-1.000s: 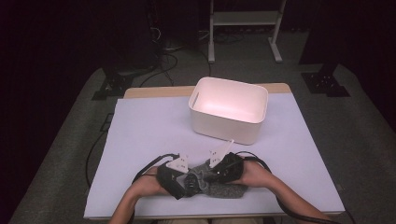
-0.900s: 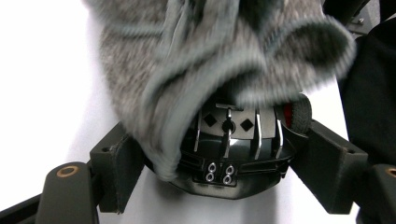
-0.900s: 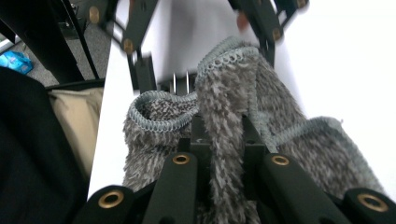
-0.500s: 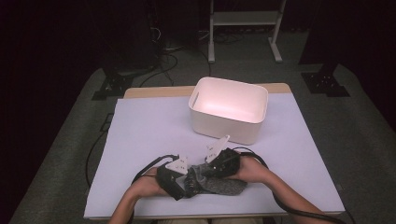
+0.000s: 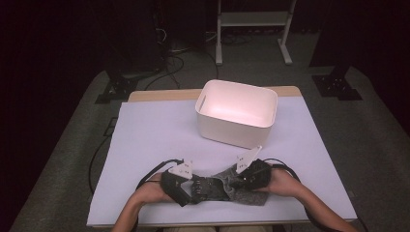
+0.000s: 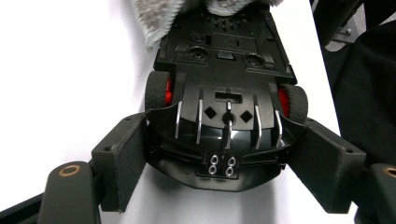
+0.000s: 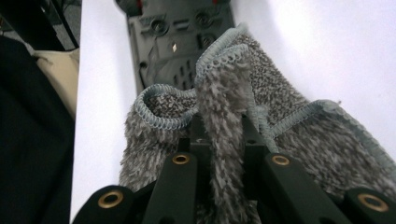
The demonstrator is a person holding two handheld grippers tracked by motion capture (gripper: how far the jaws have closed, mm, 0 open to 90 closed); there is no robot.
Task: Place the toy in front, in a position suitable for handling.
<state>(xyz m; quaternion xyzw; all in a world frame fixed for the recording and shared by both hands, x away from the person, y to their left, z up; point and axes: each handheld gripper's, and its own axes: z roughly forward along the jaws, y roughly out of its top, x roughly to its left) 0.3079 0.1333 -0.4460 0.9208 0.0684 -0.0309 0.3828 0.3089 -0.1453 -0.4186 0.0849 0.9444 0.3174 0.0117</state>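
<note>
A black toy car [image 6: 224, 93] with red wheel hubs lies underside up, and my left gripper [image 6: 223, 161] is shut on its end, one finger [image 6: 123, 158] on each side. In the high view the car [image 5: 208, 188] sits low over the table's front between both hands, with the left gripper [image 5: 191, 189] on its left. My right gripper [image 7: 219, 135] is shut on a fold of a grey fluffy cloth [image 7: 289, 121] that drapes onto the car's underside [image 7: 182, 37]. From above, the right gripper [image 5: 238, 184] and the cloth [image 5: 249, 195] lie just right of the car.
A white plastic bin [image 5: 227, 133] stands at the back of the white-covered table [image 5: 145, 135], right of centre. Black cables loop behind both grippers. The table's front edge [image 5: 217, 224] runs just below the hands. Dark floor and stand legs lie beyond.
My right gripper has slid to the right with the cloth, drawing it along the car. The left gripper and the car have stayed put.
</note>
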